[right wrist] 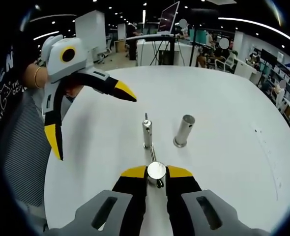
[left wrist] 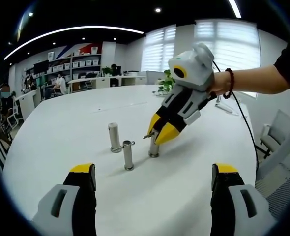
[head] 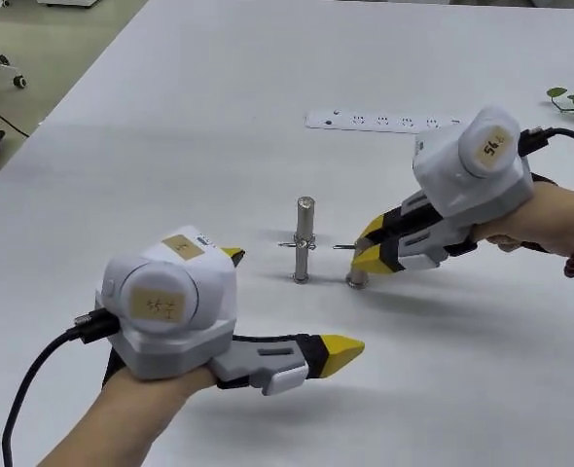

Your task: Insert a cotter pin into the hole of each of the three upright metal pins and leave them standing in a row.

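1 cotter pin (head: 340, 247) pinched in right gripper (head: 365, 257), jaws pressed together, just right of middle pin (head: 302, 265) in head view. Wide-spread left gripper (head: 292, 300) near middle pin.
Left gripper view: 3 pins upright on table (left wrist: 61, 128), right gripper over end pin (left wrist: 154, 150) beside middle pin.
Right gripper view: end pin between own jaws, far pin (right wrist: 184, 130) beyond middle pin.

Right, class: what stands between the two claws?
An upright metal pin, cotter pin through it, stands between left claw and right claw in the head view.
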Demonstrator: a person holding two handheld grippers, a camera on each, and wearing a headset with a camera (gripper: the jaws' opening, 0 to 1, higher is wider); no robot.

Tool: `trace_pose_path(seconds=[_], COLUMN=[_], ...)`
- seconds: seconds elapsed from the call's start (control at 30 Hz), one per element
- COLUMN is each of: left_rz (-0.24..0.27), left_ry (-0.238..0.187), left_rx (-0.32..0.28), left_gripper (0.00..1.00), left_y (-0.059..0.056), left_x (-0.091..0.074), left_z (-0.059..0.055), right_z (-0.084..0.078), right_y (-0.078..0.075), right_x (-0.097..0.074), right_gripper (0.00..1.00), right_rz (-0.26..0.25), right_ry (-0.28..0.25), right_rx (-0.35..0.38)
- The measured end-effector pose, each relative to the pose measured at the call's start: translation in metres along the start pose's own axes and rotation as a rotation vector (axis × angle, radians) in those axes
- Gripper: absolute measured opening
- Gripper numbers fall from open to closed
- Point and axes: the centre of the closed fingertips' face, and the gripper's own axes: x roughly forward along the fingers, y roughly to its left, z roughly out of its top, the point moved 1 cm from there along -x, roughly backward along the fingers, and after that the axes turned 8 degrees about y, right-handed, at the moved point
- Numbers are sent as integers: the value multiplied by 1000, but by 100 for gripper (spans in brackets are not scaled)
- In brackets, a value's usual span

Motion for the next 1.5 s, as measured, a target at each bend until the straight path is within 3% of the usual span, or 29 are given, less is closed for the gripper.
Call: trace_pose_path(seconds=[0.33, 0.57, 0.63, 0.83, 1.17, 1.3, 1.5], left_rz=[-4, -2, 0, 7, 18, 23, 23], left_ry=[0, 2, 1, -12, -24, -25, -28], left_rx=[4, 6, 5, 4, 9, 12, 14], left_gripper=[98, 98, 98, 98, 97, 96, 95], left_y=[-1, 0, 1, 2, 3, 4, 4], left_x=[0, 0, 0, -2, -5, -6, -6], left_z=[1, 0, 0, 3, 5, 5, 6], right_z=[16, 32, 36, 45, 49, 52, 55], right_y=[-2, -11, -18, -28, -46, -47, -55], right_x=[-8, -8, -7, 1, 20, 27, 33], right_gripper=[23, 25, 25, 26, 24, 23, 21], right_rz=[-18, -43, -75, -132, -193, -176, -190], right_ry=[-63, -143, -167, -213, -233, -250, -267], right_rx=[12, 124, 170, 206, 242, 278, 312])
